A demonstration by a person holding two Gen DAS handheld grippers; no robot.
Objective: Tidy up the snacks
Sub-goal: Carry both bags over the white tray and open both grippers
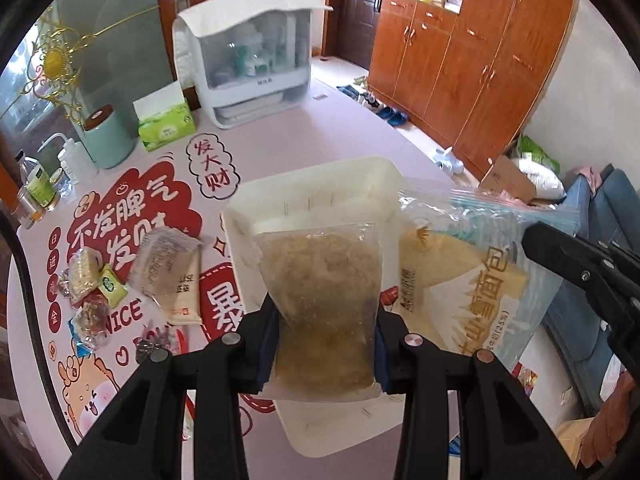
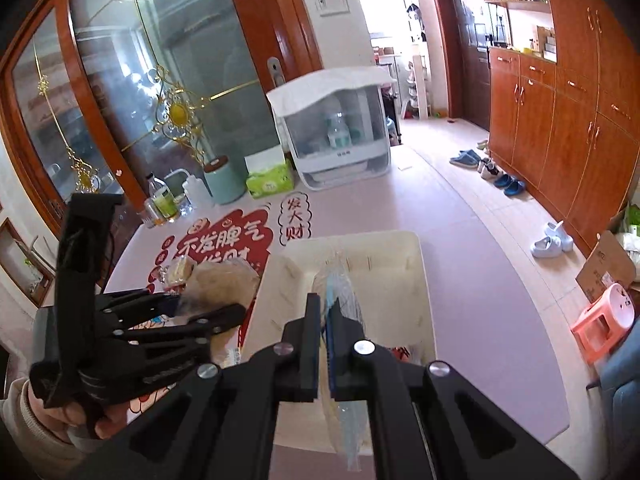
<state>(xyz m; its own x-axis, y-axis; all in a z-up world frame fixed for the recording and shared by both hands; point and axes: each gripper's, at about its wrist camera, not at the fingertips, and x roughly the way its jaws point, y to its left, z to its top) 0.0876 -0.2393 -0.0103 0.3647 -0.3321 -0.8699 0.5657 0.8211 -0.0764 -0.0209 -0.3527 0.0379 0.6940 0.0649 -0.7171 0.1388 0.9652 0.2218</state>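
Observation:
My left gripper (image 1: pixel 325 320) is shut on a clear packet of brown crumbly snack (image 1: pixel 320 280), held upright over a white bin (image 1: pixel 312 188) on the table. To the right, my right gripper (image 1: pixel 534 238) pinches a blue-and-white bread bag (image 1: pixel 460 280) by its edge. In the right wrist view that bag (image 2: pixel 340 280) hangs edge-on between the shut fingers of my right gripper (image 2: pixel 326 305), above the white bin (image 2: pixel 400 252). My left gripper (image 2: pixel 208 307) with its packet (image 2: pixel 224 280) is at the left. Loose small snacks (image 1: pixel 96 292) and another clear packet (image 1: pixel 168 276) lie on the mat.
A white dish cabinet (image 1: pixel 248 68), a green tissue pack (image 1: pixel 166 124), a mint canister (image 1: pixel 108 136) and bottles (image 1: pixel 40 188) line the table's far side. The table edge runs to the right, with shoes, a cardboard box and a pink stool (image 2: pixel 604 320) on the floor beyond.

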